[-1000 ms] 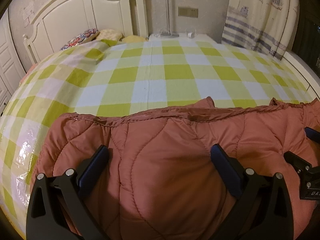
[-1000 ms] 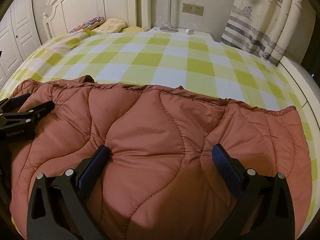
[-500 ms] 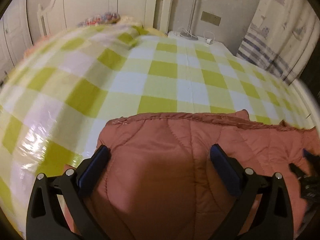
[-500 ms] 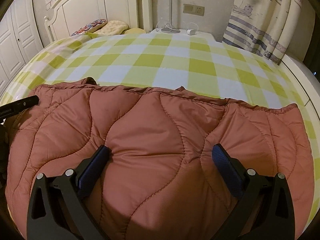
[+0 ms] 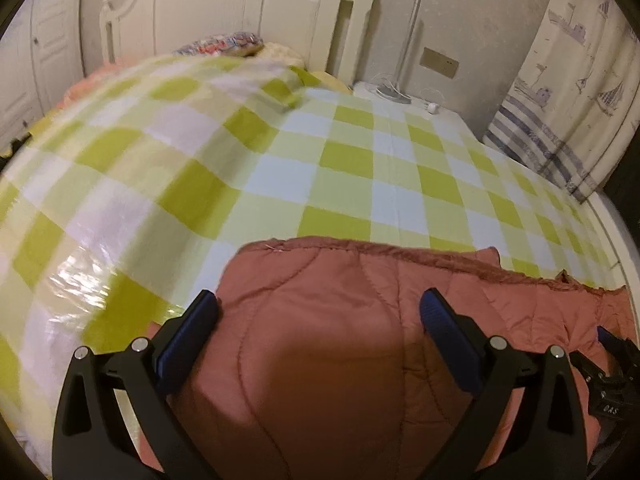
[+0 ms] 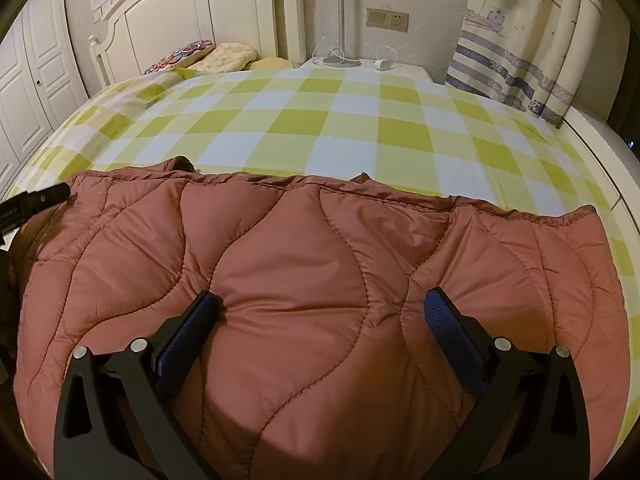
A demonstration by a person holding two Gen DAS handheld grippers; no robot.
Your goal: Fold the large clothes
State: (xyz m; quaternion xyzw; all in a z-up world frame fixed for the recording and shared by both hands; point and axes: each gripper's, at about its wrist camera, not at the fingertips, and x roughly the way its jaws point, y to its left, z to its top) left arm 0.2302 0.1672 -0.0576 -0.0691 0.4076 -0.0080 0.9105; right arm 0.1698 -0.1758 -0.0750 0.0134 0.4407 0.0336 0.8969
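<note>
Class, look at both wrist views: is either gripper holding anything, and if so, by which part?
Nothing is held. The left gripper and right gripper both stand wide open over the quilted jacket, which lies on the bed.

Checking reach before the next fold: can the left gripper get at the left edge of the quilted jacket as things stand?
Probably yes. The left gripper is open above the quilted jacket, and the jacket's left edge lies bare on the checked bedspread by its left finger. The right gripper sits far off to the right.
</note>
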